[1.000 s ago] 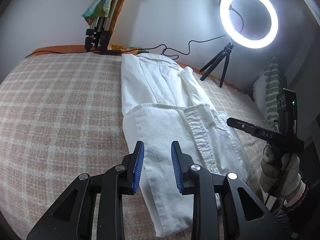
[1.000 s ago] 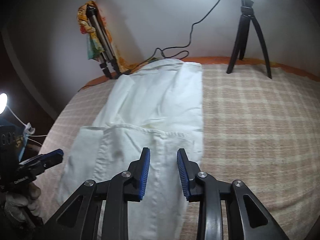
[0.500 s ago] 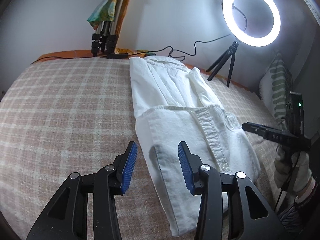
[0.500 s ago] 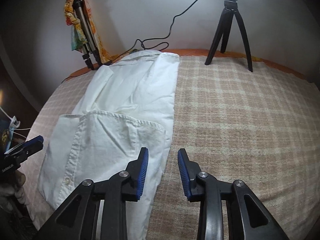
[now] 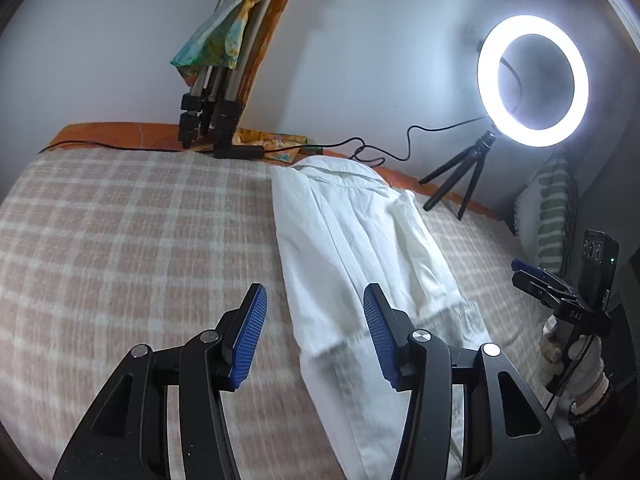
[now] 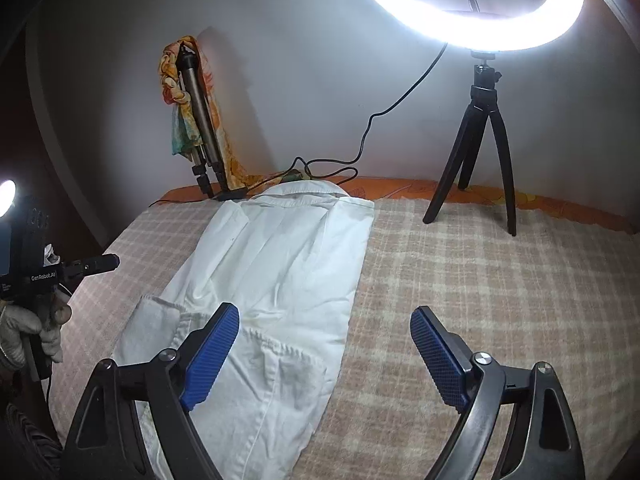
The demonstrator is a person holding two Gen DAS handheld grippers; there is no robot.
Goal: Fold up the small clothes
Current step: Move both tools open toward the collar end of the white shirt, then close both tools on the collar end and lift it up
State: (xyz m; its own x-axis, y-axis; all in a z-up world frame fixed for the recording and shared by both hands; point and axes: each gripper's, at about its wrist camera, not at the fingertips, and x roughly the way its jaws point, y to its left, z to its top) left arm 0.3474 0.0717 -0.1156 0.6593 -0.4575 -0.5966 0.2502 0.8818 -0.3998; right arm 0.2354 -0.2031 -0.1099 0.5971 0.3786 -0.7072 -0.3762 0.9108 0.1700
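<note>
Plaid bed (image 5: 120,240), both grippers agape above shirt (image 6: 280,280).

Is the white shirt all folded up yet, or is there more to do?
Not yet. Done: the white shirt lies on the checked blanket as a long narrow strip, sides folded in, bottom part turned up. In hand: nothing; the left claw and right claw are both open above it. Left: probably folding the strip shorter, toward the collar.
</note>
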